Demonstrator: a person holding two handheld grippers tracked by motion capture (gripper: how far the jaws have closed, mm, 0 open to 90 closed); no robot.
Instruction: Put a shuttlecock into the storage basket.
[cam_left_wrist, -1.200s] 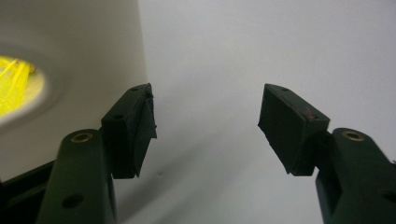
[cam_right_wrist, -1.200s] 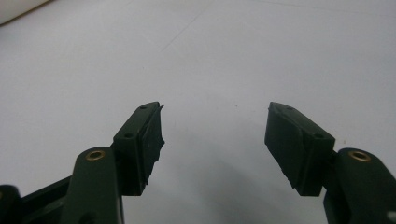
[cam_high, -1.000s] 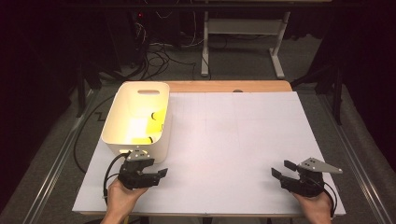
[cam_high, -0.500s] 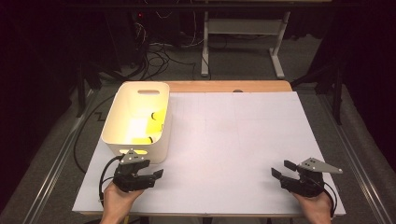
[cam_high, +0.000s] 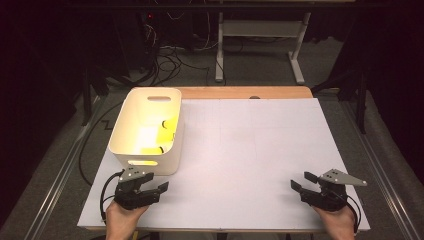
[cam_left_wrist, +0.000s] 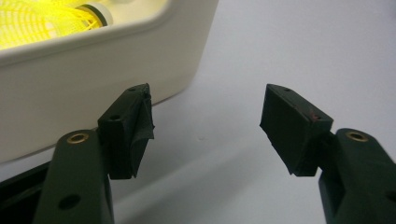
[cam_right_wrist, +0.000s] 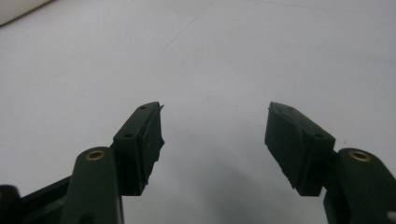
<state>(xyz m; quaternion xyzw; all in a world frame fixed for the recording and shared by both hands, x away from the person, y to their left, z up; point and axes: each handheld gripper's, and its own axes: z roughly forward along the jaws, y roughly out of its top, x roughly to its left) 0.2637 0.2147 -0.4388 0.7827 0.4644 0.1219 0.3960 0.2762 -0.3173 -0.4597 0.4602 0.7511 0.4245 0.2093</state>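
Observation:
A white plastic bin (cam_high: 150, 164) stands at the left of the white tabletop (cam_high: 240, 150), with yellow shuttlecocks (cam_high: 165, 131) inside. My left gripper (cam_high: 156, 181) rests just in front of the bin's near wall, held in a hand at the table's front edge. In the left gripper view its jaws (cam_left_wrist: 205, 112) stand open with bare table between them. The bin (cam_left_wrist: 93, 70) rises at the upper left, and a yellow shuttlecock (cam_left_wrist: 46, 18) shows over the rim. My right gripper (cam_high: 302, 181) sits at the front right, open (cam_right_wrist: 215, 126) over bare white surface.
The table's wooden back edge (cam_high: 240, 92) lies beyond the white sheet. Metal rails (cam_high: 55, 175) run along both sides. Cables and a white stand (cam_high: 260, 35) sit on the dark floor behind.
My left gripper has slid a little to the left and toward the near edge, away from the bin. The right gripper has stayed put.

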